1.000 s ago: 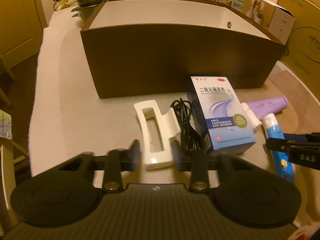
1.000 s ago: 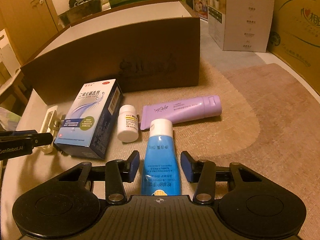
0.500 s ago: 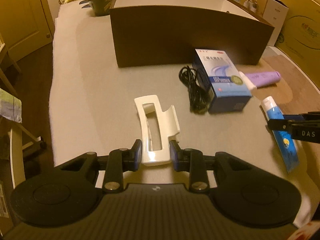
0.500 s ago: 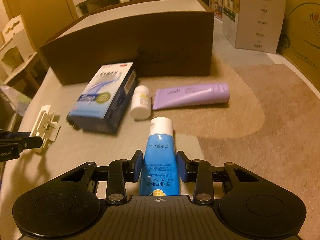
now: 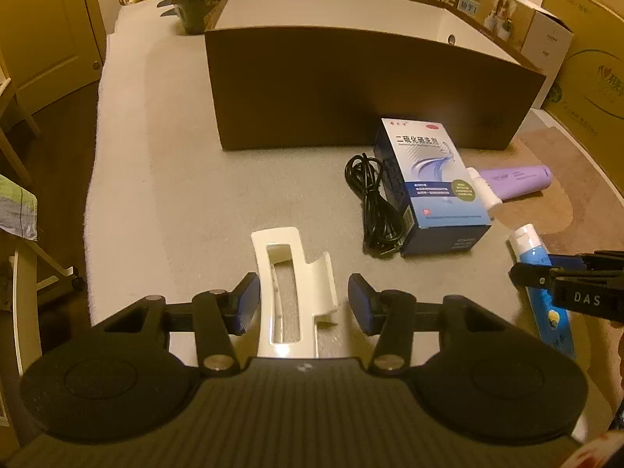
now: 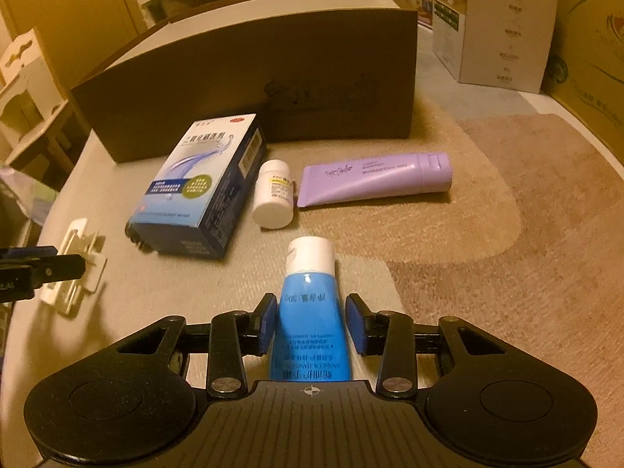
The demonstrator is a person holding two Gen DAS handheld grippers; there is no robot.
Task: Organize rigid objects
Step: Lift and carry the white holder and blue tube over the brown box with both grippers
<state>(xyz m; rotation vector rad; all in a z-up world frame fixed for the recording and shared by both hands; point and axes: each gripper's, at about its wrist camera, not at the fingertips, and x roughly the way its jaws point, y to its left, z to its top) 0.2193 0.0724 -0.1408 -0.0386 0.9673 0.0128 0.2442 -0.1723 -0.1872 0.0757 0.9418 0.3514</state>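
Observation:
A white plastic holder [image 5: 293, 284] lies on the grey cloth between the fingers of my left gripper [image 5: 303, 301], which is open with gaps on both sides. It also shows in the right wrist view [image 6: 80, 263]. A blue tube with a white cap [image 6: 310, 312] lies between the fingers of my right gripper [image 6: 311, 321], which is open, the pads just off the tube's sides. The tube shows in the left wrist view [image 5: 540, 284] too. A large brown cardboard box [image 5: 366, 89] stands open at the back.
A blue medicine carton [image 6: 202, 187], a white pill bottle [image 6: 274, 195] and a purple tube [image 6: 374, 177] lie before the box. A black coiled cable [image 5: 372, 202] lies left of the carton. More cardboard boxes [image 6: 503, 23] stand at the right. The table edge drops off at the left.
Both grippers had closed on their objects half a second ago and have now opened. The holder and the blue tube lie free on the table.

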